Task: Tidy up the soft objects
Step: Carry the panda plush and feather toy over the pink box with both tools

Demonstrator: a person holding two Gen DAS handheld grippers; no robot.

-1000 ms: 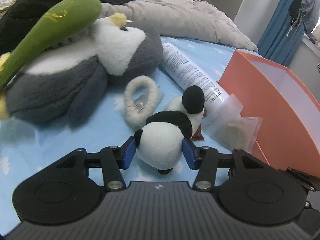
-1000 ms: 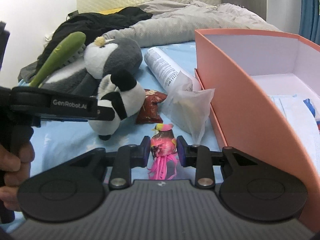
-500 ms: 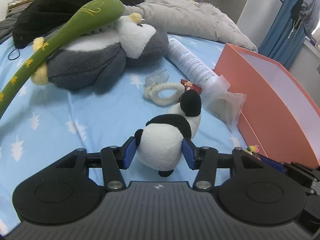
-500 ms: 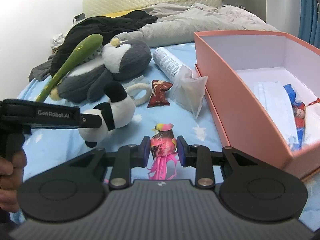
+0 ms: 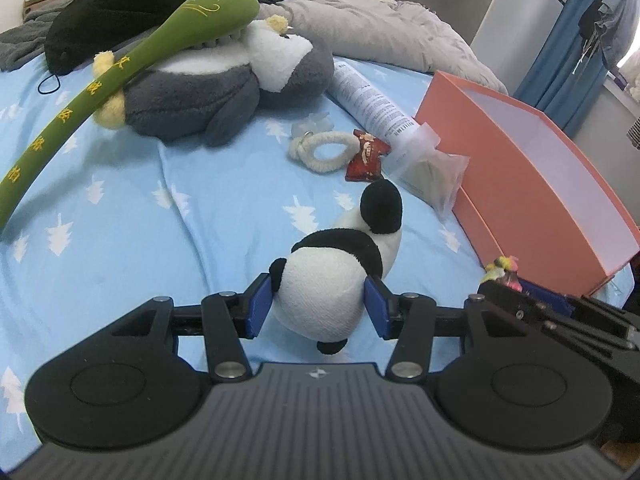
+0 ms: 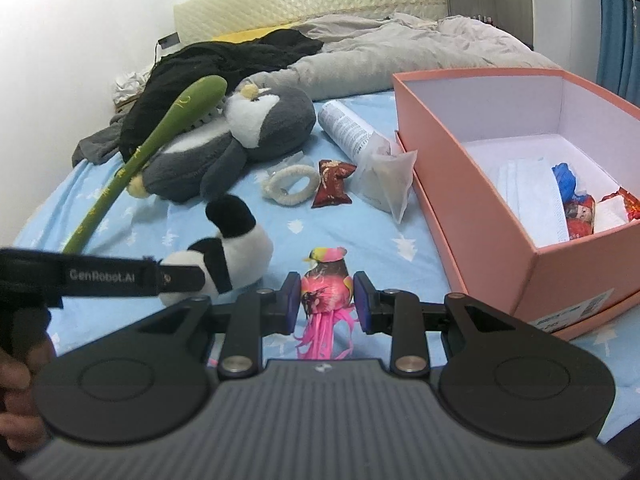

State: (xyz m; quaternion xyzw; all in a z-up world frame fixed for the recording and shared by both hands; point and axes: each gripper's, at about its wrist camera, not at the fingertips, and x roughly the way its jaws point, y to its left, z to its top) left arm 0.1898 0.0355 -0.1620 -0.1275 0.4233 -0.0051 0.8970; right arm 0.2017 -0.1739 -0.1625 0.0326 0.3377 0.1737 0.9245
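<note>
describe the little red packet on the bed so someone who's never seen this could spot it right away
Start at the big orange box on the blue bedsheet. Just to its left a clear plastic bag leans by a white tube; the red packet lies flat beside that bag, next to a cream fuzzy ring. It is the only dark red, crinkly wrapper lying on the sheet.

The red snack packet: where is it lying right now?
The red snack packet lies on the blue bedsheet in the right wrist view, between the cream fuzzy ring on its left and the clear plastic bag beside the orange box.
</note>
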